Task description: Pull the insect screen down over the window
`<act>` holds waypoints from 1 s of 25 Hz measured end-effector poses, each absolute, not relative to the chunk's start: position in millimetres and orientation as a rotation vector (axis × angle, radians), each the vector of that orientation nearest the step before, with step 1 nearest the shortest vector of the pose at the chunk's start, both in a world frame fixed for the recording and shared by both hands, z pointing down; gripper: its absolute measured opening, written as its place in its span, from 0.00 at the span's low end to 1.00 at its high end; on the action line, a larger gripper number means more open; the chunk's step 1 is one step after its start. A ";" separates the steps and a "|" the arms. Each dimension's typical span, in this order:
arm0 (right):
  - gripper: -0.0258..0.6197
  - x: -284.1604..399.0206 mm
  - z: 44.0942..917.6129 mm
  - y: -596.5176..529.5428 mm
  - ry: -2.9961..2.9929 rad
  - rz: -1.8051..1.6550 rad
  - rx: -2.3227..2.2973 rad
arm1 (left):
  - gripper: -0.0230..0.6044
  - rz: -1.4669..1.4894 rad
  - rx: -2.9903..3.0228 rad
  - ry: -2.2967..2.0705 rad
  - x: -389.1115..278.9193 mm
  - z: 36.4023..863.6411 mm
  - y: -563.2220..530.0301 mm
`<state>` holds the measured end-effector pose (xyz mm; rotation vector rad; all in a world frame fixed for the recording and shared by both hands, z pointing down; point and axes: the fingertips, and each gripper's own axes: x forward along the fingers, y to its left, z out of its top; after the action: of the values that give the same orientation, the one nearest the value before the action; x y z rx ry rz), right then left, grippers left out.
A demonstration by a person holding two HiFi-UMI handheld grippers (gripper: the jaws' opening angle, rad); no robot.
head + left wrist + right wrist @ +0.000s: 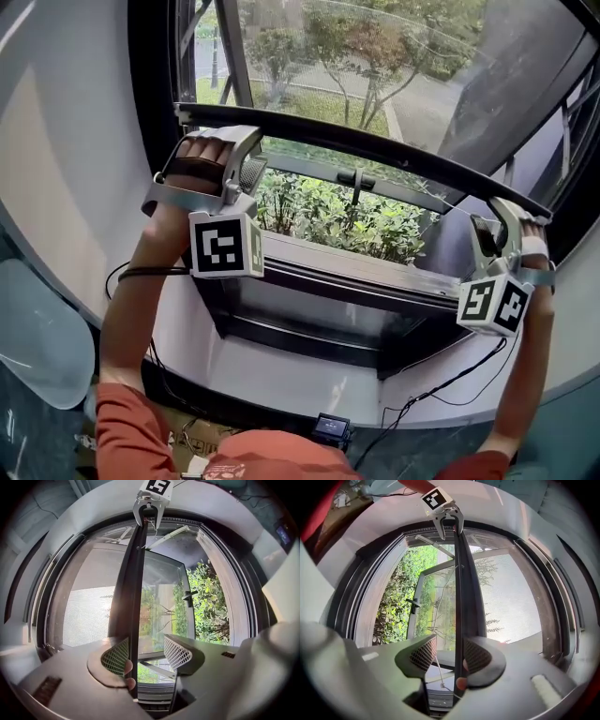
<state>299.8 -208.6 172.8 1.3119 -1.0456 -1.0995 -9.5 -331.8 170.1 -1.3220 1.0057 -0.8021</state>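
- The insect screen is partly lowered. Its dark pull bar (375, 152) spans the window opening about midway, with mesh (89, 616) above it. Below it there is open air over the shrubs (328, 220), down to the lower frame (356, 265).
- The left gripper (146, 653) is set astride the bar near its left end. Its jaws stand apart: the bar lies against one pad and a clear gap is seen at the other. No clamping is shown.
- The right gripper (450, 656) is set astride the bar near its right end in the same way, with jaws wide, the bar alongside one pad and daylight at the other.
- A thin cord (440, 674) is seen just beside the bar at the right gripper. Snagging it is to be avoided.
- The bar is judged to be a slim, rigid, light profile. The mesh is judged thin, soft and easily torn or creased. Hold is to be taken on the bar only, never on the mesh.
- Some spring return from the roller is to be expected, so the bar may pull upward if released.
- An even downward pull at both ends is advised, so that the bar is not jammed in the side guides.
- In the head view the right end shows lower than the left. Whether this is true tilt or lens curvature cannot be told.
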 end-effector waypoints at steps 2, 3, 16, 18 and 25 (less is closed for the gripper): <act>0.33 299.1 180.4 -208.2 -1.056 -1.090 1.302 | 0.40 -0.807 -1.329 0.994 -10.2 178.6 -331.4; 0.33 298.8 184.3 -208.3 -1.063 -1.085 1.298 | 0.40 -0.811 -1.335 0.989 -10.5 182.8 -331.5; 0.33 296.2 230.1 -205.5 -1.120 -1.038 1.278 | 0.40 -0.890 -1.369 0.929 -13.5 231.3 -329.4; 0.33 295.4 234.3 -205.9 -1.122 -1.043 1.275 | 0.40 -0.892 -1.370 0.928 -13.8 236.5 -329.7; 0.33 296.8 235.3 -205.4 -1.144 -1.031 1.304 | 0.40 -0.894 -1.367 0.926 -13.2 236.8 -328.9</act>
<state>296.8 -205.4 235.3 1.3038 -1.1444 -1.0312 -13.2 -328.9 236.8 -1.3670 0.9259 -0.8943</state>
